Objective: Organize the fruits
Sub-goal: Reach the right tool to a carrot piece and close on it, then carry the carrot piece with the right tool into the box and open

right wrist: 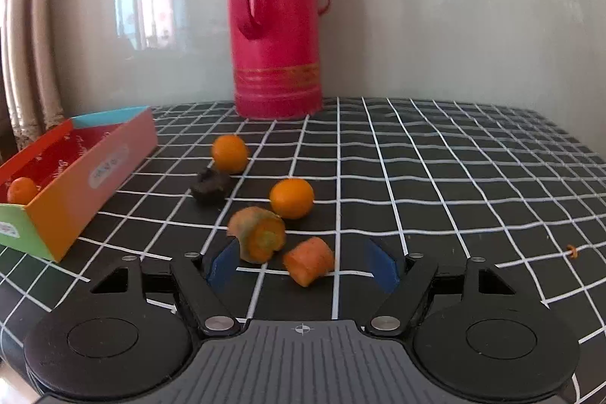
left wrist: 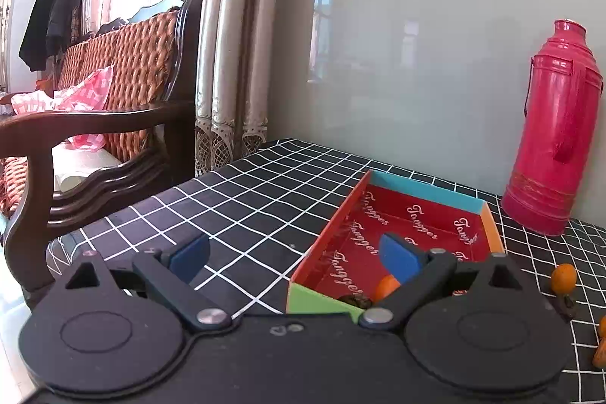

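A colourful cardboard box (left wrist: 424,192) with a red inside sits on the checked tablecloth; it also shows in the right wrist view (right wrist: 98,173). An orange (left wrist: 385,286) and a dark fruit (left wrist: 354,300) lie in its near corner. My left gripper (left wrist: 295,258) is open and empty, with its right finger over the box's near end. My right gripper (right wrist: 303,265) is open and empty, low over the cloth. Two carrot chunks (right wrist: 259,233) (right wrist: 308,260) lie between its fingers. Beyond them are two oranges (right wrist: 291,197) (right wrist: 229,153) and a dark fruit (right wrist: 210,186).
A tall red thermos (right wrist: 276,21) stands at the back against the grey wall; it also shows in the left wrist view (left wrist: 553,139). A wooden sofa (left wrist: 94,124) stands left of the table. A tiny orange scrap (right wrist: 572,251) lies at the right.
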`<action>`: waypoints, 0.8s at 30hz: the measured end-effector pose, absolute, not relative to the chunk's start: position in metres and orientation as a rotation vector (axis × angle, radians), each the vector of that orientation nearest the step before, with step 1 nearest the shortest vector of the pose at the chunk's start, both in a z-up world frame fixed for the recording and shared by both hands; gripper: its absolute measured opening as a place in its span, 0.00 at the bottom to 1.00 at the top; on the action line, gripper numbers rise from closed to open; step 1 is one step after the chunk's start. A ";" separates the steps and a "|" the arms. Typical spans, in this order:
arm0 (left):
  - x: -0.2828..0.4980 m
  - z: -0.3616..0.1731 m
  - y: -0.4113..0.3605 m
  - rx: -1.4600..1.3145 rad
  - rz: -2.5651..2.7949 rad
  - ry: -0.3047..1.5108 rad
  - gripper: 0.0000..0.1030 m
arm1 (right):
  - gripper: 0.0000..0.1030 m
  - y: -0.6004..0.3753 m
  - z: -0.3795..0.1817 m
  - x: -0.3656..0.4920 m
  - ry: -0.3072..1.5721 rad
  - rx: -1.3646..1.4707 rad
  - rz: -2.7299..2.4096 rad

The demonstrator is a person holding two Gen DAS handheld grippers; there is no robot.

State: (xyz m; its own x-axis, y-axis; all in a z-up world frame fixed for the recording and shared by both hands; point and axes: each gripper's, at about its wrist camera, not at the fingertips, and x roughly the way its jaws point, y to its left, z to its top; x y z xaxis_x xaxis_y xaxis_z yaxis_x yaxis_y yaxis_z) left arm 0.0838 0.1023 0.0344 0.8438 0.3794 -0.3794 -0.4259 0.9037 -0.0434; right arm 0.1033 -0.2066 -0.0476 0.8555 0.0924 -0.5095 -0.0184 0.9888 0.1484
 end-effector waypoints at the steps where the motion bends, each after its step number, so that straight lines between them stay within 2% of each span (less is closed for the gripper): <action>1: 0.084 0.034 0.102 -0.124 0.426 0.375 0.88 | 0.69 -0.207 -0.048 0.104 0.547 0.143 0.057; 2: 0.083 0.034 0.102 -0.120 0.425 0.374 0.88 | 0.59 -0.208 -0.048 0.105 0.548 0.150 0.071; 3: 0.083 0.034 0.101 -0.115 0.425 0.373 0.88 | 0.45 -0.208 -0.049 0.105 0.551 0.163 0.093; 5: 0.082 0.035 0.102 -0.111 0.427 0.371 0.89 | 0.30 -0.205 -0.050 0.106 0.569 0.155 0.102; 12: 0.081 0.035 0.112 -0.149 0.444 0.379 0.90 | 0.30 -0.200 -0.048 0.101 0.547 0.137 0.088; 24: 0.072 0.033 0.132 -0.189 0.476 0.397 0.91 | 0.30 -0.137 -0.003 0.086 0.360 0.122 0.269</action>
